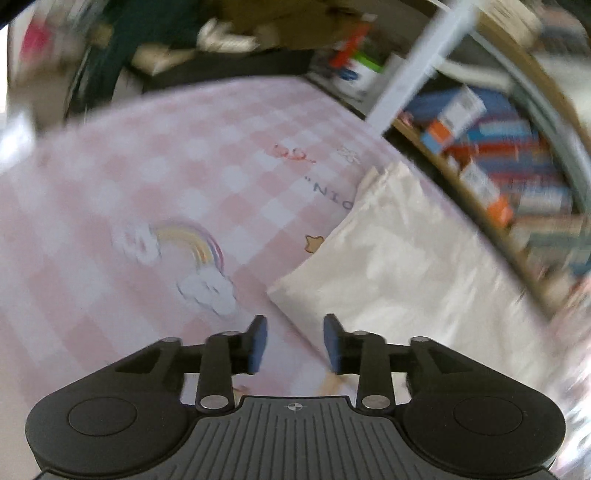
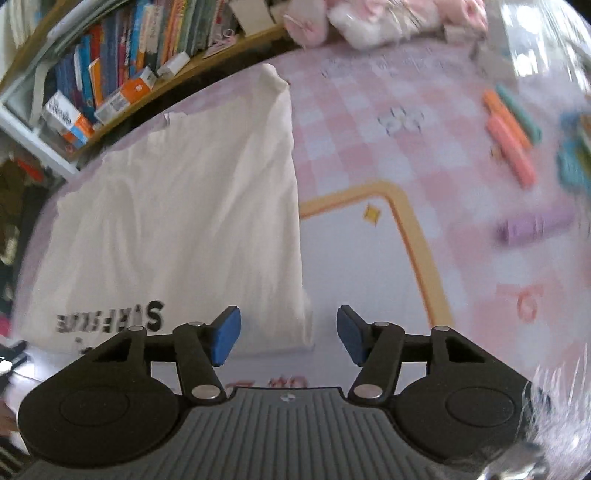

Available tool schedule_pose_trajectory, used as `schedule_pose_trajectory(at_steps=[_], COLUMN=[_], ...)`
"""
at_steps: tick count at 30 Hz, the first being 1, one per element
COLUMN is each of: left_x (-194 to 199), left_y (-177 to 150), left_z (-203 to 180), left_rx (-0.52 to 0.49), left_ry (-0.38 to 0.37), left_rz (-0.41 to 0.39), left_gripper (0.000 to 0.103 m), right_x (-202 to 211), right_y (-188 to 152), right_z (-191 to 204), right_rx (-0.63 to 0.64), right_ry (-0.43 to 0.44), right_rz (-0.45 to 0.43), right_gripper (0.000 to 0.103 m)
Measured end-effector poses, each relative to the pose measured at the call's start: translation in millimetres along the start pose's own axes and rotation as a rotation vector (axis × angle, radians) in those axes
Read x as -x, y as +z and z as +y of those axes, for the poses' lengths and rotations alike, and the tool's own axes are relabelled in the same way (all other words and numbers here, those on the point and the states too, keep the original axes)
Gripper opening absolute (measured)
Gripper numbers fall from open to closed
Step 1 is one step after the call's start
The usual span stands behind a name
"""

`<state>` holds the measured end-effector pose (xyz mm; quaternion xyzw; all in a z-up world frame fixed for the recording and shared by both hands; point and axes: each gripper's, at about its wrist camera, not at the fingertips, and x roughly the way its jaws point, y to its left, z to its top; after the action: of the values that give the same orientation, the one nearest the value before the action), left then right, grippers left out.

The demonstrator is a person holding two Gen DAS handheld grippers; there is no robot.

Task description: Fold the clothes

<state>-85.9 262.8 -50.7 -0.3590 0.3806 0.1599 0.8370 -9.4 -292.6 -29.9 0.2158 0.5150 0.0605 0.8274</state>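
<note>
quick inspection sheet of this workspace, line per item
surface: pink checked cover with rainbow and frame prints, lying flat
job's things: white shirt, partly folded, black lettering near its close edge
clutter: orange, teal and purple markers on the cover beyond the right gripper; blurred
grippers: left gripper open, empty, over the shirt's edge; right gripper open, empty, over the shirt's corner
cables: nothing seen
surroundings: bookshelf behind the shirt; pink and white plush things at the far end
</note>
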Motion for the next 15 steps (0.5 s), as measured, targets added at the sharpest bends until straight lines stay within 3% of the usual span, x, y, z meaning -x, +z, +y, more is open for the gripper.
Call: schedule_pose_trajectory(at_steps=[7, 10, 12, 13, 14, 15], left_x=[-16.4, -17.8, -18.8, -19.3, -19.8, -20.3], left_y=[4.1, 8.1, 10.8, 12.2, 13.5, 14.8], left_z=[31.8, 30.4, 29.4, 28.9, 28.4, 27.9], left_rx=[0.367, 0.396, 0.415, 0.425, 0.435, 0.444], left_ry=[-0.105, -0.135, -0.155, -0.165, -0.174, -0.184], left_rz=[0.012, 0.006, 0.002, 0.0, -0.002, -0.004], left_gripper=[0.035, 0.03, 0.027, 0.009, 0.003, 0.003], right_x=[3.2, -2.9, -5.2, -7.5, -9.2, -7.9], right_y=[-14.5, -18.7, -20.0, -19.2, -16.7, -11.7], right_z=[-21.0, -26.5, -29.7, -31.1, -31.4, -29.2], right_rx=[-0.292, -0.465, -0.566, -0.603, -0.622, -0.617], right_ry=[0.159, 0.186, 0.19, 0.181, 0.173, 0.174], right_rz=[0.04, 0.035, 0.006, -0.006, -0.019, -0.034], right_gripper=[0.057, 0.052, 0.043, 0.028, 0.008, 0.006])
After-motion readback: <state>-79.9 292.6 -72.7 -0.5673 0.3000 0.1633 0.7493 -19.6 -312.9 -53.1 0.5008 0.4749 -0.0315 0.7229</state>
